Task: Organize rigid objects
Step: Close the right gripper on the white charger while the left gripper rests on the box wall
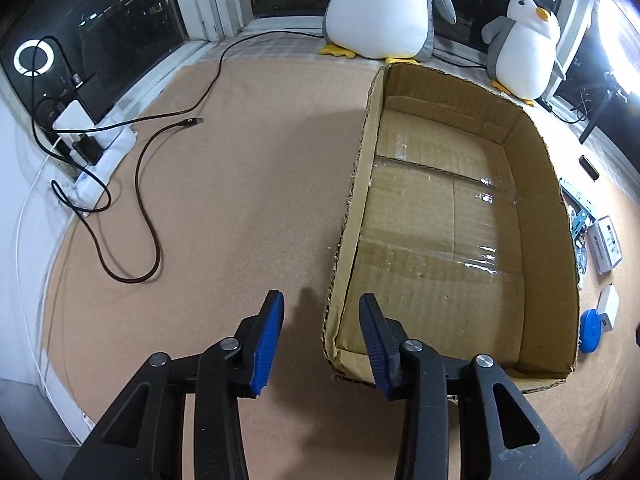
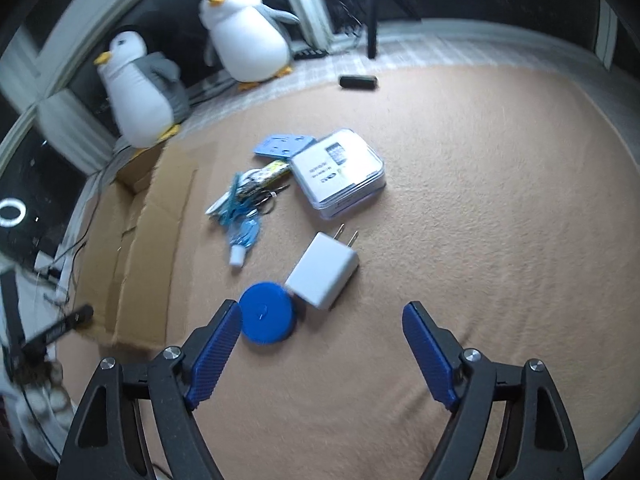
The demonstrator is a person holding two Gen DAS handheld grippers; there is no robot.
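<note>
Straddling the cardboard box's [image 1: 460,208] near-left corner rim, left gripper [image 1: 322,306] parted, empty, right gripper [image 2: 322,318] wide, empty, blue disc [image 2: 267,312] at 10 o'clock, bare mat [image 2: 500,200] at 2 o'clock, case [image 2: 338,174] print illegible.

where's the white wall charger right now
In the right wrist view the white wall charger lies on the tan mat, its corner against the blue round case, just ahead of the open right gripper, prongs pointing toward the clear plastic box.

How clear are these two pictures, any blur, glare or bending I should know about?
Left wrist view: sharp, but fisheye bends the cardboard box; a lamp at the right edge blows out white, and tape on the box floor glints. Right wrist view: motion-smeared, with the penguin toys and blue disc soft; lighting dimmer and even, no glare.
</note>
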